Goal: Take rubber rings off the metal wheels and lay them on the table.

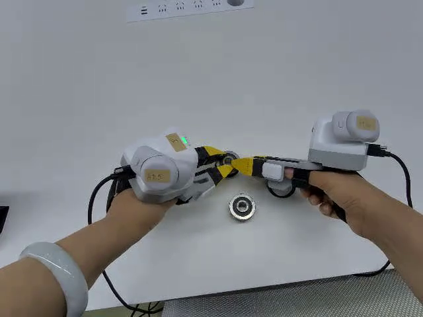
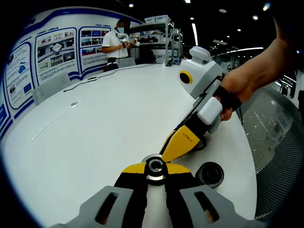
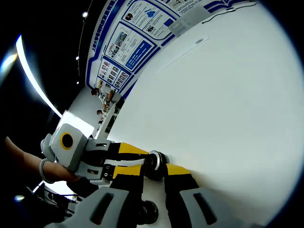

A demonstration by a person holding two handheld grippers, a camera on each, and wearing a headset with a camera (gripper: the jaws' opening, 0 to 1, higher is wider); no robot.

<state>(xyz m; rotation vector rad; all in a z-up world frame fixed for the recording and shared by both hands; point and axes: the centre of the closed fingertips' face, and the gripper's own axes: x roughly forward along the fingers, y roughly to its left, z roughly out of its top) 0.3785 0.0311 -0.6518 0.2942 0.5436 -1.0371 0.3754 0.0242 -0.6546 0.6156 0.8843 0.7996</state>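
A metal wheel [image 1: 229, 159] hangs above the white table [image 1: 198, 79], between the two grippers. My left gripper [image 1: 221, 162] is shut on this wheel [image 2: 155, 168], its yellow tips on either side of the hub. My right gripper [image 1: 243, 165] comes in from the right, and its yellow tips [image 2: 180, 141] pinch the wheel's rim, where the rubber ring sits. In the right gripper view its own jaws [image 3: 153, 170] close around the wheel [image 3: 156, 164]. A second wheel with a black ring [image 1: 242, 207] lies on the table below.
A loose black ring [image 1: 281, 189] lies under my right gripper. A power strip [image 1: 188, 8] sits at the table's far edge. Cables [image 1: 99, 191] trail off both grippers. The table's front edge [image 1: 264, 288] is close. A person [image 2: 115, 42] stands far back.
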